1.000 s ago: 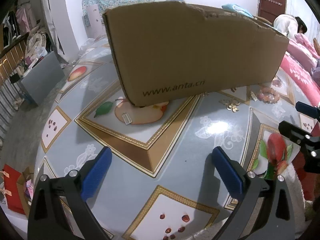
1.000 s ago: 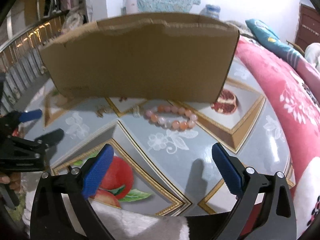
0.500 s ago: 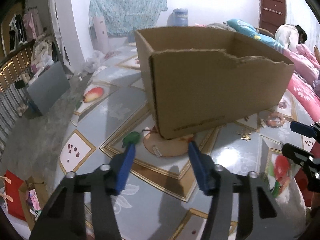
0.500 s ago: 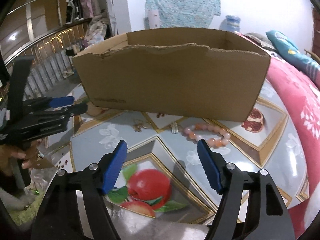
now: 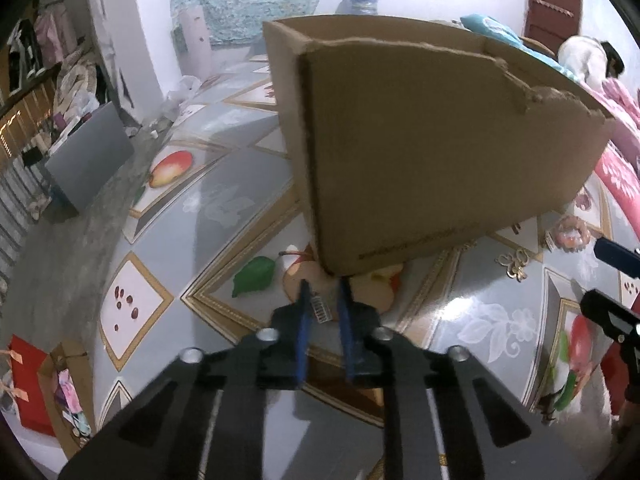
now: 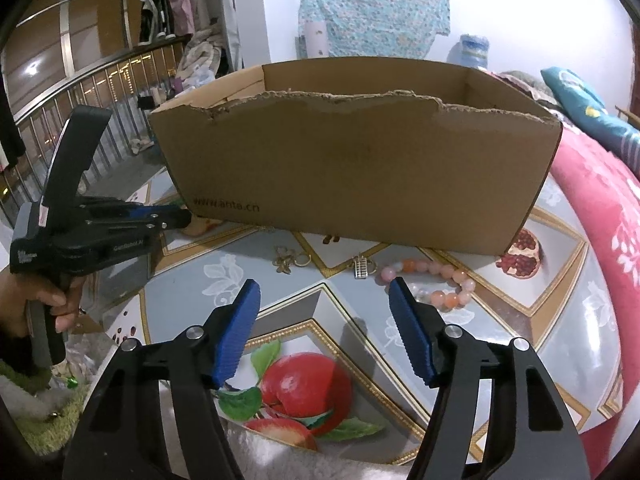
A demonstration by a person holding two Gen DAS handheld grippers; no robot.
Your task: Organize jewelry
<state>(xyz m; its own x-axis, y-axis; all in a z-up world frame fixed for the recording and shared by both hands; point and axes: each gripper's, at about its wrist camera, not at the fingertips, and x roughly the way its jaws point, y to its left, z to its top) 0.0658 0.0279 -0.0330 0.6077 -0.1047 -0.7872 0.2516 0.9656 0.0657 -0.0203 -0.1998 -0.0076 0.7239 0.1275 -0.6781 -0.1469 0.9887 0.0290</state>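
Just ahead of the left gripper (image 5: 323, 302), whose fingers have just closed nearly together on nothing, sits the cardboard box (image 5: 432, 152), so no jewelry is taken yet, while the right gripper (image 6: 325, 312), narrowing yet open, has the bead bracelet (image 6: 436, 278) just beyond its right fingertip.
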